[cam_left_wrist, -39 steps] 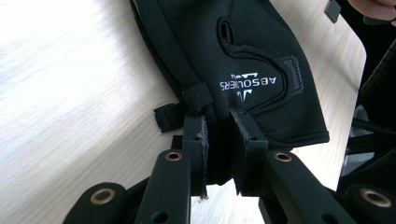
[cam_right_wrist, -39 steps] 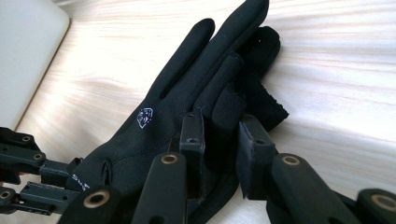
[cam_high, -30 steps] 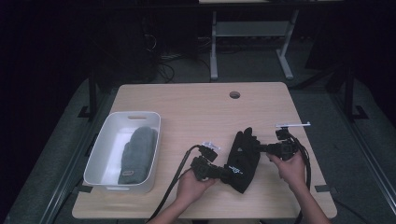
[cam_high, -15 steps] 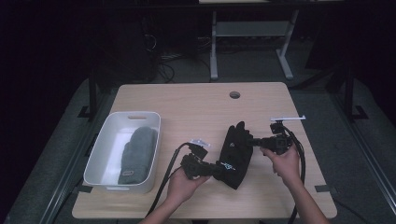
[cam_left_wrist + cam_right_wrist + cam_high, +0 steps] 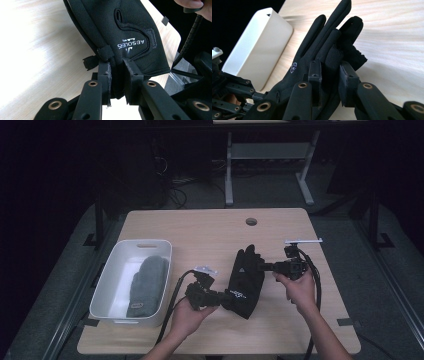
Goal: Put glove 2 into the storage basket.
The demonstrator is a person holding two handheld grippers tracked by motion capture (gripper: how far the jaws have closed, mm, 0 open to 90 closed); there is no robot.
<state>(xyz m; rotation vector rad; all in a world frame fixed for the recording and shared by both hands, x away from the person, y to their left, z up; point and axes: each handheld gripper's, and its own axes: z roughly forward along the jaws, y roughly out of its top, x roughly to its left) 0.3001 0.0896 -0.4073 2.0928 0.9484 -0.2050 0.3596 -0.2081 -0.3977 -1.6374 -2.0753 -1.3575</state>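
Observation:
A black glove (image 5: 245, 280) hangs just above the wooden table (image 5: 210, 232), held from both ends. My left gripper (image 5: 224, 296) is shut on the glove's cuff (image 5: 140, 47), near the white lettering. My right gripper (image 5: 260, 266) is shut on the glove's edge by the thumb (image 5: 334, 60), with the fingers (image 5: 332, 27) pointing away toward the far side. A grey glove (image 5: 146, 285) lies inside the white bin (image 5: 112, 275) at the left of the table.
The white bin (image 5: 254, 45) stands to the left of the hands, close to the table's front left. A round cable hole (image 5: 251, 221) sits at the table's far middle. A white-topped trestle frame (image 5: 270, 150) stands on the floor beyond the table.
Both grippers have carried the black glove a little to the left and up off the table. The grips are unchanged.

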